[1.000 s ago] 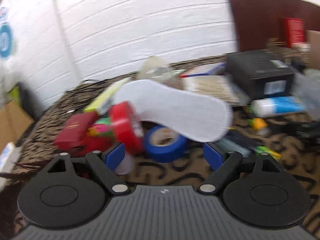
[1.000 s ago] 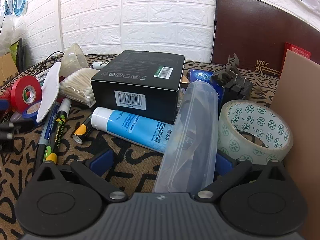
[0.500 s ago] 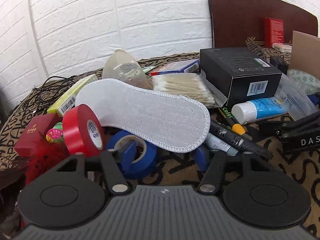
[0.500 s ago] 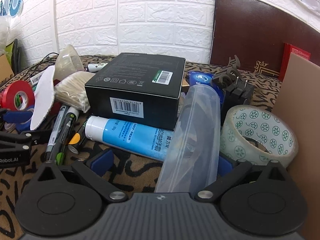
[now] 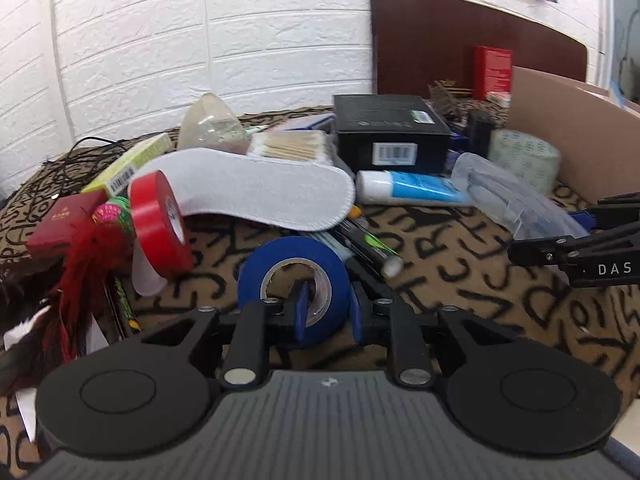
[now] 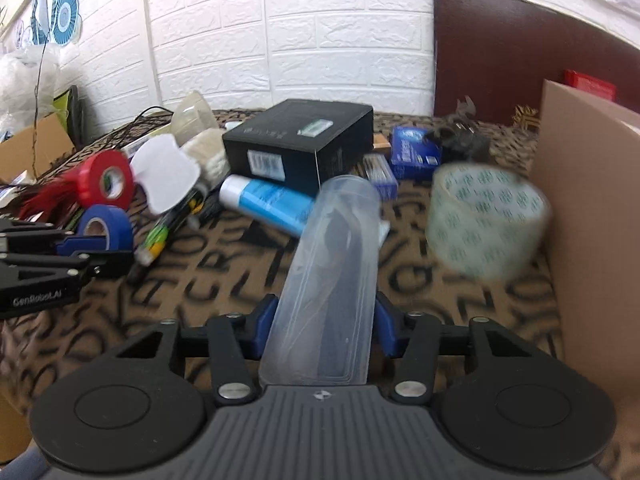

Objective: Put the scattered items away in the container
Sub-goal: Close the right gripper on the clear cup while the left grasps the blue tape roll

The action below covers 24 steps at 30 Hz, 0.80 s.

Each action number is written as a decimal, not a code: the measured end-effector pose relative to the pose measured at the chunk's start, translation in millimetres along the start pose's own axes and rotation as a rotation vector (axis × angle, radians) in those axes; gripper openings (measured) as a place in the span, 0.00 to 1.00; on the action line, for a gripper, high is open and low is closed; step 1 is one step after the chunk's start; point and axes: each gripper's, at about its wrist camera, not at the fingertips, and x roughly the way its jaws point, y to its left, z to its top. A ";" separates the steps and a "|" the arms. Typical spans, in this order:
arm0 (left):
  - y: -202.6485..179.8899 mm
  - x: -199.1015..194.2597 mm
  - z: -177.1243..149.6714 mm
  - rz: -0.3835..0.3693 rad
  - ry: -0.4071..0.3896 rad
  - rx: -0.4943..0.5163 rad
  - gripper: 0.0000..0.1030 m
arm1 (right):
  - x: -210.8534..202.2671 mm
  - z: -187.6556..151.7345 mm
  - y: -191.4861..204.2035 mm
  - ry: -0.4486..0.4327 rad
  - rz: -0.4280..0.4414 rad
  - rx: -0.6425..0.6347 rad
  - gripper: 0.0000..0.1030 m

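Observation:
A blue tape roll [image 5: 280, 256] stands on edge on the patterned cloth just ahead of my left gripper [image 5: 329, 314]. One pad is inside the roll's hole and the other outside, and the closing jaws pinch its wall. In the right wrist view a long clear plastic case [image 6: 336, 264] runs forward between the pads of my right gripper [image 6: 324, 326], whose closing jaws press on both its sides. The brown cardboard box [image 6: 592, 220] stands at the right, close beside that case. The left view shows the same box [image 5: 568, 136] at the far right.
A red tape roll [image 5: 160, 224], a white insole [image 5: 256, 188], a black box [image 5: 392, 128], a blue and white tube [image 5: 412, 192], markers and cotton swabs crowd the cloth. A patterned clear tape roll [image 6: 484, 220] sits against the box wall. A white brick wall is behind.
My left gripper came forward onto the blue tape roll and its jaws drew together on the roll's wall. The right jaws narrowed onto the clear case, and that gripper drew back from the pile.

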 end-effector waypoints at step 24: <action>-7.6 2.4 3.6 -0.032 -0.034 0.001 0.16 | -6.9 14.4 10.5 -0.108 0.036 -0.064 0.42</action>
